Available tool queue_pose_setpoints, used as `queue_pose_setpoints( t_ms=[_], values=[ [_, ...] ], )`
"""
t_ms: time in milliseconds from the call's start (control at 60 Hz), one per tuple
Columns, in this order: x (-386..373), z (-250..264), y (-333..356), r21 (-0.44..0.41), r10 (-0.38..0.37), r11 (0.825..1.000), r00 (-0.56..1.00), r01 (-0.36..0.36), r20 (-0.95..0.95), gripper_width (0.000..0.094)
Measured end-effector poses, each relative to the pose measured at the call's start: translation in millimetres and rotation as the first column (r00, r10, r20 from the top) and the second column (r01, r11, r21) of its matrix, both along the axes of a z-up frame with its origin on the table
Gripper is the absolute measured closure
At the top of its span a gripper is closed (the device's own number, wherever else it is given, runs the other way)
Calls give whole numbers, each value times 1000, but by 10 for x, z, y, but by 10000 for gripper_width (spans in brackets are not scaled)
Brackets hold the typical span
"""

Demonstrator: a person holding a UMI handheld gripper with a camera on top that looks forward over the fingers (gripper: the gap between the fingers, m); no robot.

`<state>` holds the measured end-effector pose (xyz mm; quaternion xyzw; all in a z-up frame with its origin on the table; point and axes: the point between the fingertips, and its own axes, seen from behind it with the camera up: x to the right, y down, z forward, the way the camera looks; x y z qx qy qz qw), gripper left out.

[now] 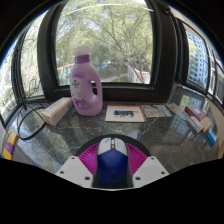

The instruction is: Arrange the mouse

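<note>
Mouse riding in the gripper above a cluttered marble tabletop

The mouse (112, 163) is sitting at 6 o'clock, pinched between the pink pads (91, 157) of the gripper (112, 160); its rounded shell is probably making the hold slippery, so it may be at risk of twisting loose. The purple bottle (86, 84) is standing beyond at 11 o'clock, the flat box (125, 114) at 12.

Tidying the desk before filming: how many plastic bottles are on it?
1. A pink bottle stands beyond the gripper, near the window beside a box. The gripper is shut on the mouse. Clutter at the table's sides could hide others.
</note>
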<state>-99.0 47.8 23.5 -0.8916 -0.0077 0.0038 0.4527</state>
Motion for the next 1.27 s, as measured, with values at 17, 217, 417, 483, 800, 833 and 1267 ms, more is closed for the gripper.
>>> queue_pose_setpoints(
  t_ms=[17, 217, 417, 483, 800, 833, 1267],
  values=[
    [-3, -45, -4, -8, 1, 1000, 1000, -1, -4, 544],
    [20, -352, -109, -78, 3, 997, 999, -6, -41, 402],
    [-2, 234, -364, -10, -8, 1000, 1000, 8, 9, 73],
    [-15, 468, -563, 18, -12, 1000, 1000, 12, 22, 71],
    [-214, 1339, -1780, 114, -78, 991, 995, 71, 57, 82],
    [-242, 1374, -1901, 117, -83, 990, 995, 76, 60, 82],
    [-442, 1593, -2687, 140, -101, 986, 992, 89, 81, 81]
  ],
)
